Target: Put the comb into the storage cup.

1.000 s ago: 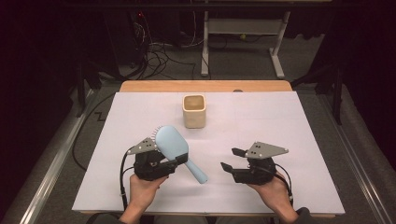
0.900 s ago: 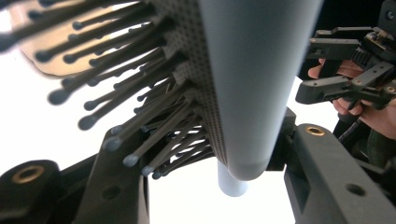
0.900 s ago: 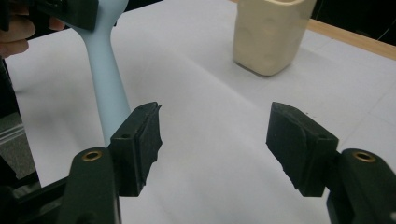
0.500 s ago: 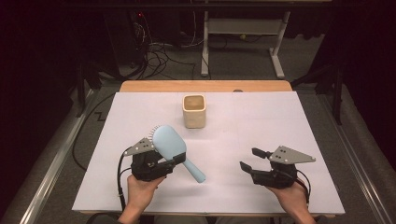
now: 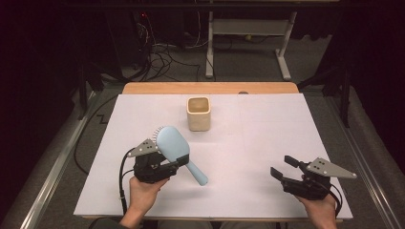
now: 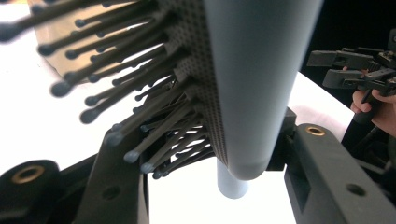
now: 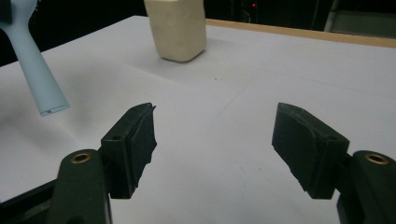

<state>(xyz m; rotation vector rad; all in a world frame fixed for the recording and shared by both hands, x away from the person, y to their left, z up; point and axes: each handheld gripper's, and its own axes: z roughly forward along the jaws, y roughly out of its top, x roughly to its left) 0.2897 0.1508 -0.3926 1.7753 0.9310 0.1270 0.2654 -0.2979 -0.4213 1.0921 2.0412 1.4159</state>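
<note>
Pale blue plastic hairbrush [image 5: 173, 147], clamped in the left gripper [image 5: 165, 168] right where the head narrows into the neck. One jaw presses the smooth back, the other sits in among the bristles [image 6: 140, 116], which you can see up close in the left gripper view. The handle [image 5: 197, 172] sticks out to the gripper's right and slants down toward the table without touching it, as far as I can tell.

My guess on handling: it's light, the body is stiff, and that glossy back looks slippery. The bristle side is soft and springy, so a pad there gives a bit and the brush could pivot if it gets swung. The neck is a decent place to grab, but the bare handle would be the more solid hold if the other hand takes over.

The right gripper [image 5: 282, 168] has its jaws wide apart with nothing between them; they've just been opening further. It's well off to the right of the brush, low over the table, with the handle tip ahead of it to its left in the right gripper view.

Beyond the brush, well ahead of the left gripper, stands a cream square cup [image 5: 198, 113], upright and open-topped.

Surface is a white sheet [image 5: 267, 143] over a wooden table [image 5: 210, 88], flat and matte. Room is dark, with cables [image 5: 167, 59] on the floor and a white metal frame [image 5: 248, 33] behind.
</note>
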